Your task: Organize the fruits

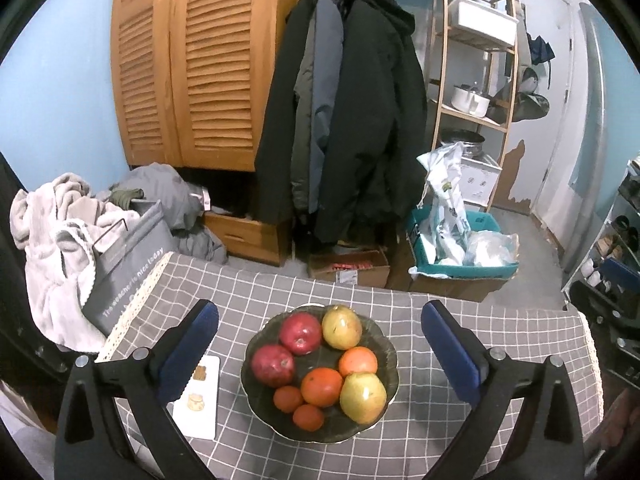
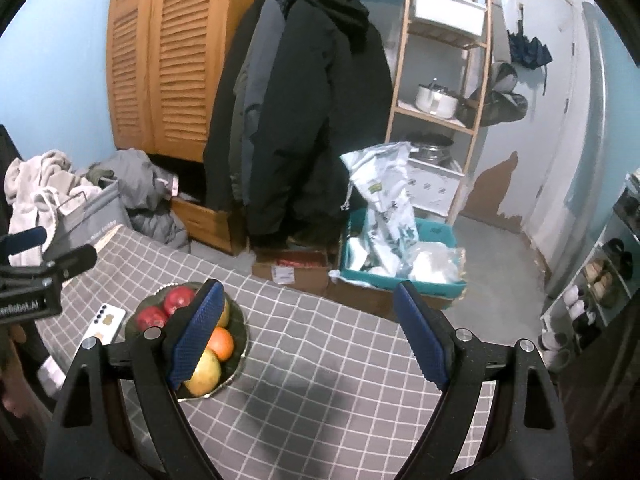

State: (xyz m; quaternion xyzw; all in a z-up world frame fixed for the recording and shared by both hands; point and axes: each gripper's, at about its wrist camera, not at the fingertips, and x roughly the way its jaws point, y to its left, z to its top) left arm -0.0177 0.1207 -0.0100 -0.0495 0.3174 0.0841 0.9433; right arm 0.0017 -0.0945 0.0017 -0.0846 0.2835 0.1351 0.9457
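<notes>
From the left wrist camera I see my left gripper (image 1: 320,356) with its blue-padded jaws spread wide and nothing between the pads; it hangs above the dark scalloped glass bowl (image 1: 390,350), touching none of the fruit. The bowl sits on the grey checked tablecloth (image 1: 500,340), near the table's far edge. Inside it lie two red apples (image 1: 301,333), two yellow-green pears (image 1: 341,327), two larger oranges (image 1: 358,361) and two small tangerines (image 1: 288,399), all packed close together. Just beside the bowl, toward the table's left edge, a white phone (image 1: 200,400) lies flat on the cloth.

From the right wrist camera, my right gripper (image 2: 308,340) also stands wide apart and empty, over a bare stretch of the cloth toward the right side of the table, well apart from the bowl. Its left pad hides part of the fruit in that view. Beyond the far edge stands a teal plastic crate (image 2: 436,282) with white bags.
</notes>
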